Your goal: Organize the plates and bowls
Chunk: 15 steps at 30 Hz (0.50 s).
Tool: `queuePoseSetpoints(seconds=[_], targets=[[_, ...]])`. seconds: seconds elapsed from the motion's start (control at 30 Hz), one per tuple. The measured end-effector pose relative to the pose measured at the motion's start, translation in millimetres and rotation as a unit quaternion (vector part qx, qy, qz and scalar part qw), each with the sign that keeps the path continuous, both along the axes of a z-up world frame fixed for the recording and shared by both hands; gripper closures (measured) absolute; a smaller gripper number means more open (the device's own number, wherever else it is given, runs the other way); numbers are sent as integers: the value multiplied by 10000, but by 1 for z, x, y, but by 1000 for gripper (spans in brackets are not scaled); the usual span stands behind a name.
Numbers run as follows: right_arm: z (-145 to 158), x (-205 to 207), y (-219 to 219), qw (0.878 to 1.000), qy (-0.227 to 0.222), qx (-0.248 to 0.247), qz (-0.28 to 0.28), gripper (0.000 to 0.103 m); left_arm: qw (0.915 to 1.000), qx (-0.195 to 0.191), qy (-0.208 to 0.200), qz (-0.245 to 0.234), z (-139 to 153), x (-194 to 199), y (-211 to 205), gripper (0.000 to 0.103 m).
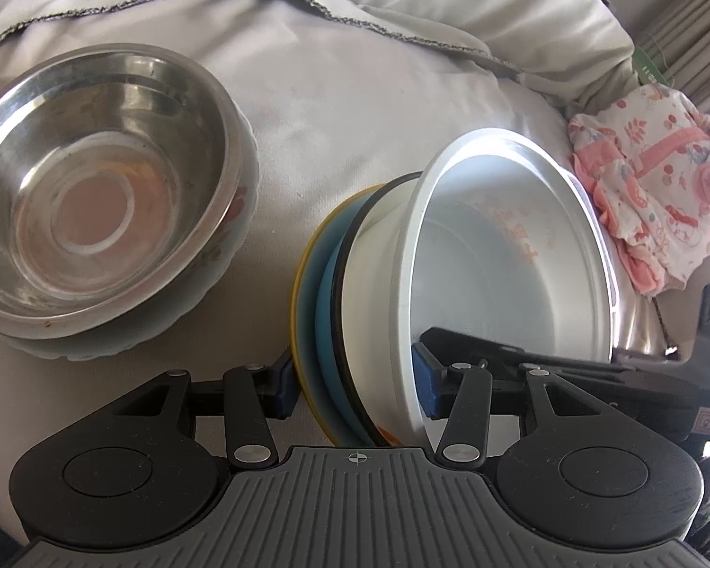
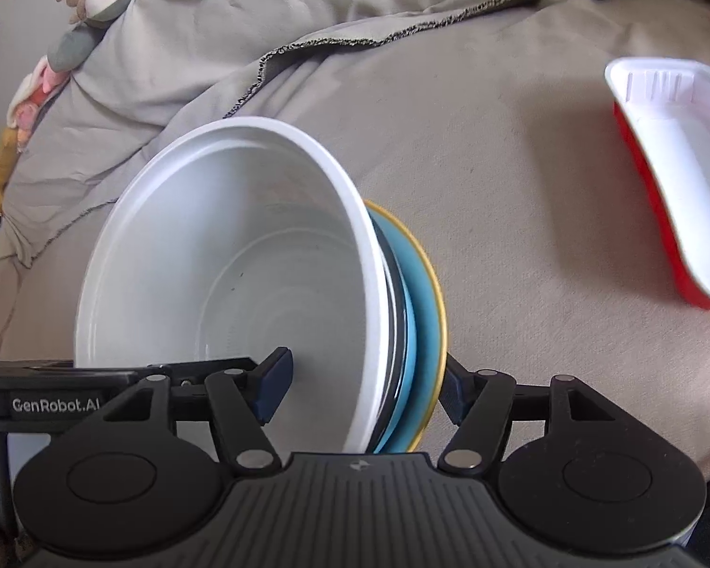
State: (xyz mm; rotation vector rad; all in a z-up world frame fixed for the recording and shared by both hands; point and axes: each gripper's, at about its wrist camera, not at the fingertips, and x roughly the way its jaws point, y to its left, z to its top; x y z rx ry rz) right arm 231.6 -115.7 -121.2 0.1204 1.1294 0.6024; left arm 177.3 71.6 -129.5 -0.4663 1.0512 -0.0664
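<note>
Crockery stands on edge between both tools on the bed: white plastic bowl (image 1: 511, 255) nested against a blue yellow-rimmed plate (image 1: 307, 293). My left hand-held gripper (image 1: 355, 378) and right hand-held gripper (image 2: 359, 383) each clamp the stack's rim at six o'clock. I judge it light, slick, apt to slide apart.

text: "GenRobot.AI" | on: left gripper (image 2: 38, 402) side, right wrist view | small tags at right edge, left wrist view: unreadable

Shiny scuffed metal bowl (image 1: 99, 189), matt cloth (image 1: 355, 94)
</note>
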Motion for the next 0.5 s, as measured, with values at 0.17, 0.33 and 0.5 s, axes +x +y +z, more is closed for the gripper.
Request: queuePoseSetpoints(seconds=[0.17, 0.33, 0.5], targets=[[12, -3, 10, 9969, -493, -604, 90, 35, 10000, 0, 49, -62, -2, 4, 0, 51], [29, -13, 17, 9808, -1411, -1344, 28, 29, 9999, -36, 23, -121, -5, 3, 0, 51], [41, -19, 12, 9689, -2043, -1390, -138, 15, 9998, -156, -8, -156, -6, 1, 5, 52]])
